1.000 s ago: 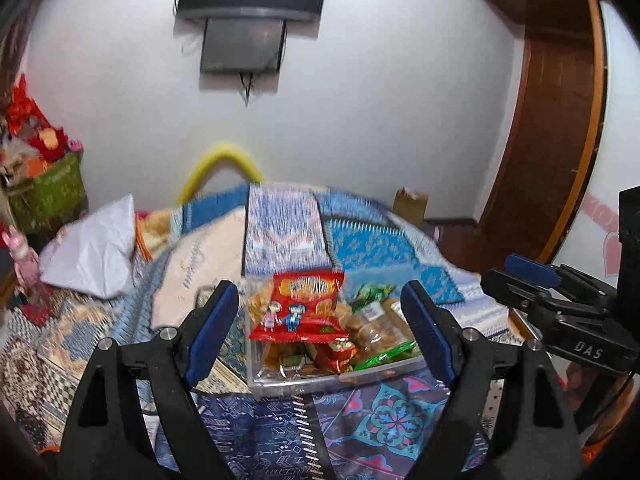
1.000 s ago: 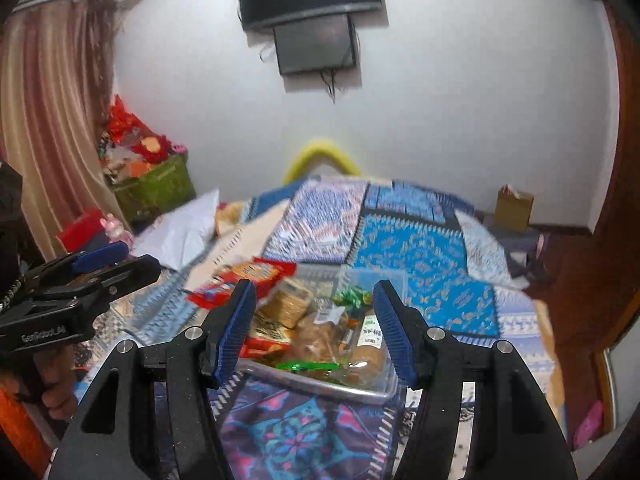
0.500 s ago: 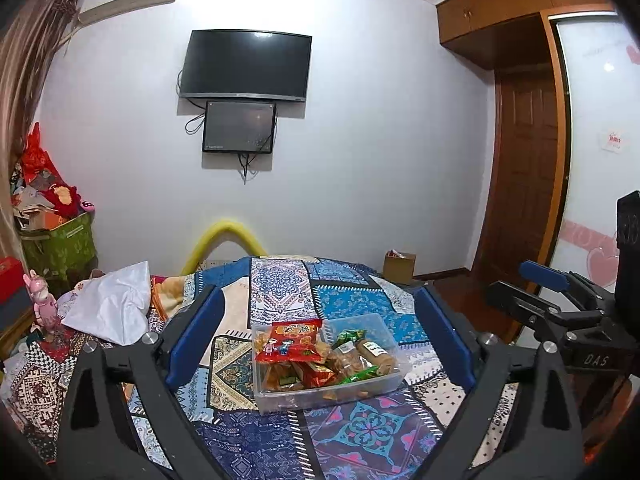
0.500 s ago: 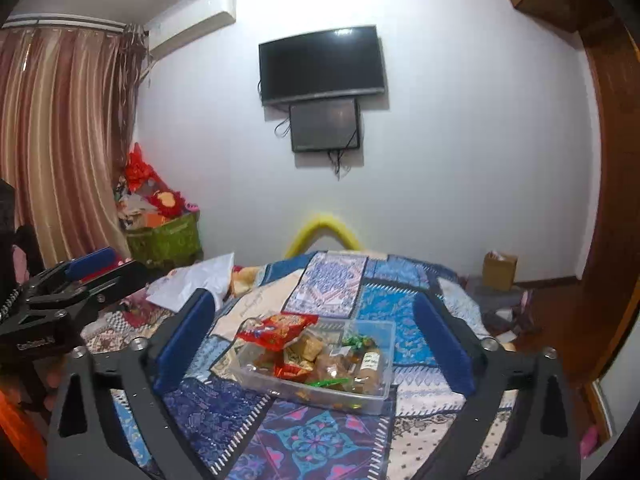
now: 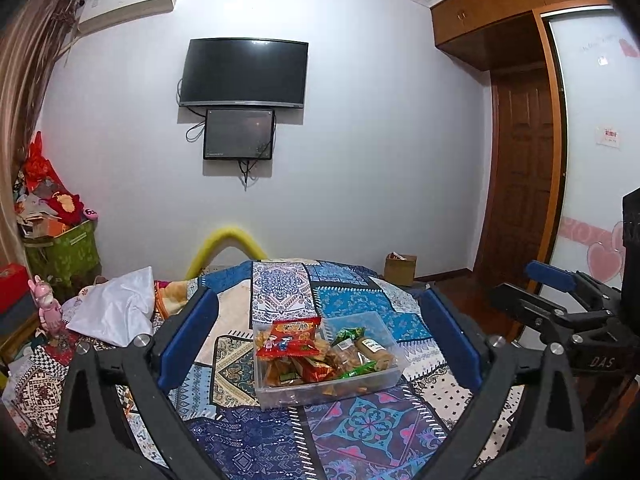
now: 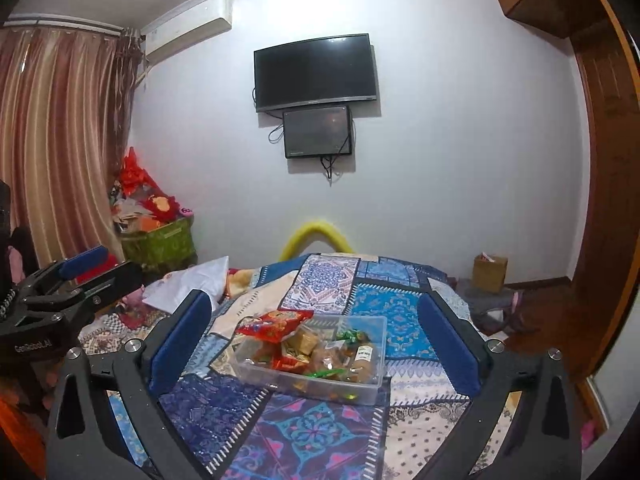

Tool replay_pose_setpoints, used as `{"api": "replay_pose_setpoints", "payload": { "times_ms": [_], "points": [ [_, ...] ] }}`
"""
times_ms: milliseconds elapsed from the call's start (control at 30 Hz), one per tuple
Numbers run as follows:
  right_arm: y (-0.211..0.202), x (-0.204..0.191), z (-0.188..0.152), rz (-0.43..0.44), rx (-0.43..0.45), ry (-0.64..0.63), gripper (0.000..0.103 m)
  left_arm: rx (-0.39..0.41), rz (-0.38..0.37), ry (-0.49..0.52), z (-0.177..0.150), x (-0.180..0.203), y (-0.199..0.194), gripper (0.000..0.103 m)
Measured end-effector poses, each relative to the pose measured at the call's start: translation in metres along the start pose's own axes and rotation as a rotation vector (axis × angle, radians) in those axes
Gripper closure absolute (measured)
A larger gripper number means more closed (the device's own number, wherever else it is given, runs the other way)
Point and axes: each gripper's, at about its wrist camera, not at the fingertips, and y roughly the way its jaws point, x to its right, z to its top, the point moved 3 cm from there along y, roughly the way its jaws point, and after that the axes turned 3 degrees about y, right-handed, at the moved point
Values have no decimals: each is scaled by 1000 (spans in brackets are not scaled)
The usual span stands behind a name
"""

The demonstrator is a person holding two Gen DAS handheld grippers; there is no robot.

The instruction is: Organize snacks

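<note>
With all snack packets apparently gathered in the clear rectangular plastic bin [image 5: 384, 376], left gripper [image 5: 316, 336] and right gripper [image 6: 316, 336] hover near it, jaws apart, empty.

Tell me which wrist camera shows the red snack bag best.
Left wrist view. The red snack bag faces that camera, printed front fully visible, lying atop the other snacks at the left end of the clear bin. The right wrist view catches the same bag obliquely, foreshortened, overhanging the bin's left rim, print hard to read.

Clear plastic bin [image 5: 384, 382] (on quilt), snack packets [image 5: 320, 354] heaped inside — red bag [image 5: 290, 338] topmost
</note>
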Motion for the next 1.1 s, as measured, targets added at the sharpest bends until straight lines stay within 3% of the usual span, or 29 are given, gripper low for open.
{"api": "replay_pose_setpoints", "payload": {
  "times_ms": [1100],
  "points": [
    [-2,1,-4,15,-1,16,0,-43,-2,-11,-11,-7,10,1]
  ]
}}
